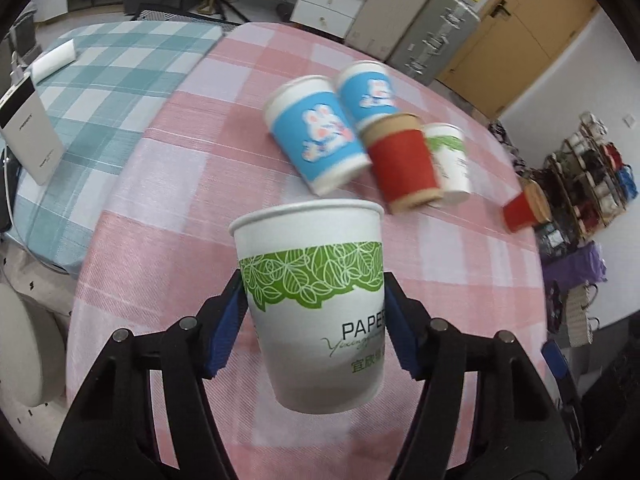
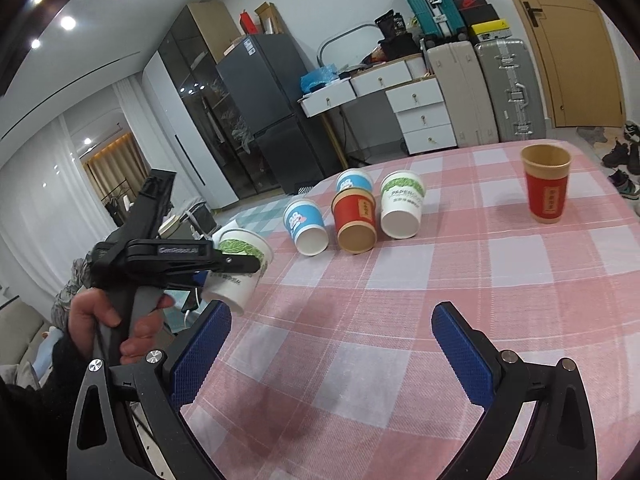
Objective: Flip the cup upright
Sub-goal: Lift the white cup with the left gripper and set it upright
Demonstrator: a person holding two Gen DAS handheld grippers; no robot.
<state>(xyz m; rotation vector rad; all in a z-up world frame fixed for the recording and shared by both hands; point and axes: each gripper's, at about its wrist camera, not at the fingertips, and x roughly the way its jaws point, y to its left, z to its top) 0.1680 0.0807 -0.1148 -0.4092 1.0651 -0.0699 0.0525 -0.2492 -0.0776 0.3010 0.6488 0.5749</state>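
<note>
My left gripper (image 1: 314, 304) is shut on a white paper cup with a green leaf band (image 1: 316, 300). It holds the cup in the air above the pink checked tablecloth (image 1: 160, 208), mouth up and slightly tilted. The same cup (image 2: 240, 268) and the left gripper (image 2: 256, 266) show at the left of the right wrist view, above the table's left edge. My right gripper (image 2: 332, 340) is open and empty, low over the near part of the table.
Several cups lie on their sides mid-table: two blue ones (image 1: 320, 136), a red one (image 1: 404, 164) and a white-green one (image 1: 450, 160). A red cup (image 2: 546, 186) stands upright at the far right. A teal checked cloth (image 1: 100, 76) with a white box (image 1: 30, 136) lies left.
</note>
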